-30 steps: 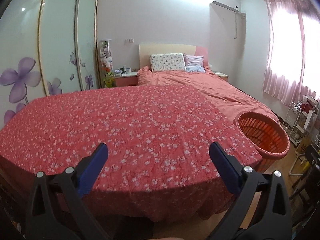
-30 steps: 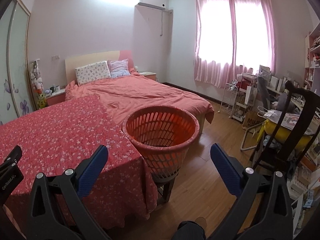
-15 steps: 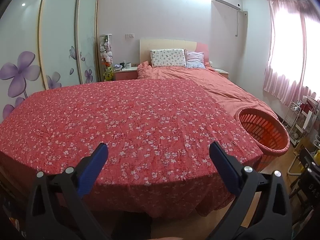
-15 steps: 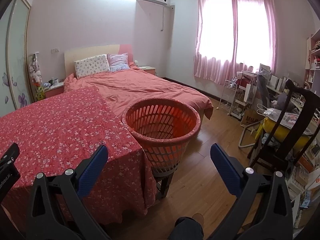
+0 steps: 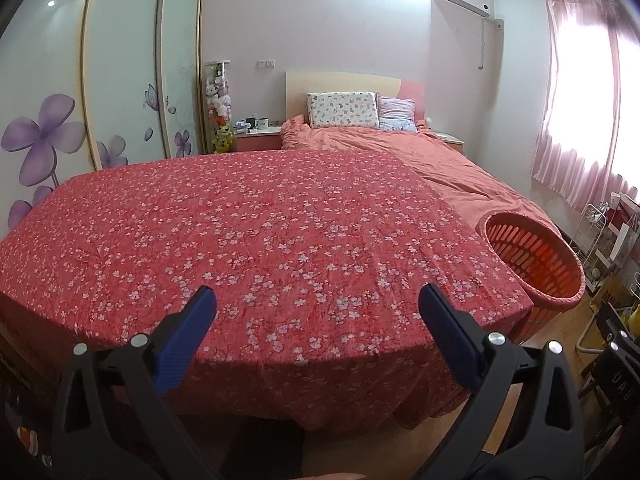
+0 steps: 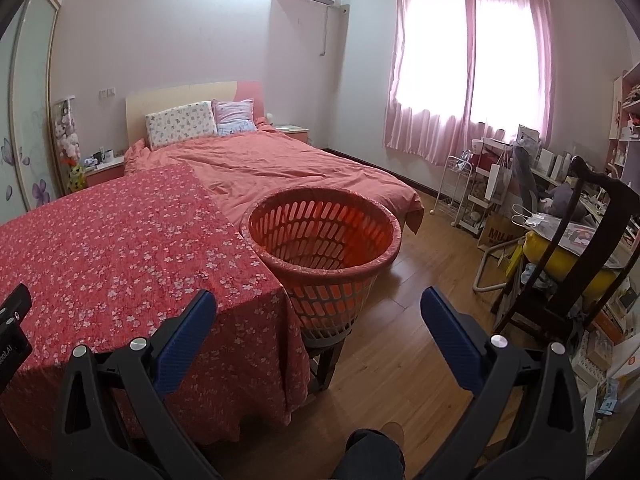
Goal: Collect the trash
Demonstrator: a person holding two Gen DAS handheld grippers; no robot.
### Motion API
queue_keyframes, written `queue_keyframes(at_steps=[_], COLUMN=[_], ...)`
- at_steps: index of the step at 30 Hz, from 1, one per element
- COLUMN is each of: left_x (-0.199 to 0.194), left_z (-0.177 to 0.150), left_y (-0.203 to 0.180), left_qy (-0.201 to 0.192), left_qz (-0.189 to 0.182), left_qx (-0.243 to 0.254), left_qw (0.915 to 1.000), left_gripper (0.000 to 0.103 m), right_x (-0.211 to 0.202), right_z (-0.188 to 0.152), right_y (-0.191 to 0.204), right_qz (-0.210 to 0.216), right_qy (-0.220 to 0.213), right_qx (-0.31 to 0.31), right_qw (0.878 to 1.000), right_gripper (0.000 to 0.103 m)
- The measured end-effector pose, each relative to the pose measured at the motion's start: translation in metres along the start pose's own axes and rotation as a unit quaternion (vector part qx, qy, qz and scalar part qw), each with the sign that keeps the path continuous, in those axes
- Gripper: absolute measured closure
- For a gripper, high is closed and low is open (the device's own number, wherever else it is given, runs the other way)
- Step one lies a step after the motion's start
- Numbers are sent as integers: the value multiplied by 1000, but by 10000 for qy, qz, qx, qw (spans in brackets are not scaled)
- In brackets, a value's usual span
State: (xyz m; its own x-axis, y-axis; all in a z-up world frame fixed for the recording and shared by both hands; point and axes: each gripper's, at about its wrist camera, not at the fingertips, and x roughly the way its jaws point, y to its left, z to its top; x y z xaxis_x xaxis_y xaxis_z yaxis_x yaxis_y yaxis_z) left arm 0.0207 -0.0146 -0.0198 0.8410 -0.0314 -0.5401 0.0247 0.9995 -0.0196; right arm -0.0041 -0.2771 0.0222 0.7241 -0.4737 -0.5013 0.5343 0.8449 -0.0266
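An orange slotted plastic basket [image 6: 324,240] stands on a low stand at the right end of a table under a red flowered cloth [image 5: 260,240]; it also shows in the left wrist view [image 5: 532,260]. I see nothing inside it and no trash on the cloth. My left gripper [image 5: 318,308] is open and empty above the table's near edge. My right gripper [image 6: 318,308] is open and empty, just in front of the basket and the cloth's corner [image 6: 272,300].
A bed with a salmon quilt [image 6: 280,168] lies behind the table. A wardrobe with purple flowers [image 5: 80,100] is at the left. A dark chair [image 6: 580,248], shelves and clutter fill the right. Wood floor [image 6: 400,340] runs beside the basket.
Both cameras have tilted down and moved a little nearer; the table and basket sit lower and larger in view. Both grippers stay open.
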Motion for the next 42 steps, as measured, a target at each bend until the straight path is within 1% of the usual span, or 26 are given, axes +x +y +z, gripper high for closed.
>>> queue_keyframes(at_steps=[7, 16, 42], left_x=[0, -5, -6], left_z=[1, 4, 3], left_y=[1, -1, -1], left_qy=[-24, -156, -156], left_qz=[2, 7, 3], left_qx=[-22, -39, -44], left_qw=[10000, 9999, 9999], left_gripper=[4, 4, 4], right_x=[0, -1, -1], right_z=[1, 2, 3], right_y=[1, 1, 1], right_qz=[2, 35, 69], right_qy=[-23, -71, -50], right_qx=[1, -43, -73], right_qw=[10000, 10000, 9999], right_gripper=[2, 2, 2])
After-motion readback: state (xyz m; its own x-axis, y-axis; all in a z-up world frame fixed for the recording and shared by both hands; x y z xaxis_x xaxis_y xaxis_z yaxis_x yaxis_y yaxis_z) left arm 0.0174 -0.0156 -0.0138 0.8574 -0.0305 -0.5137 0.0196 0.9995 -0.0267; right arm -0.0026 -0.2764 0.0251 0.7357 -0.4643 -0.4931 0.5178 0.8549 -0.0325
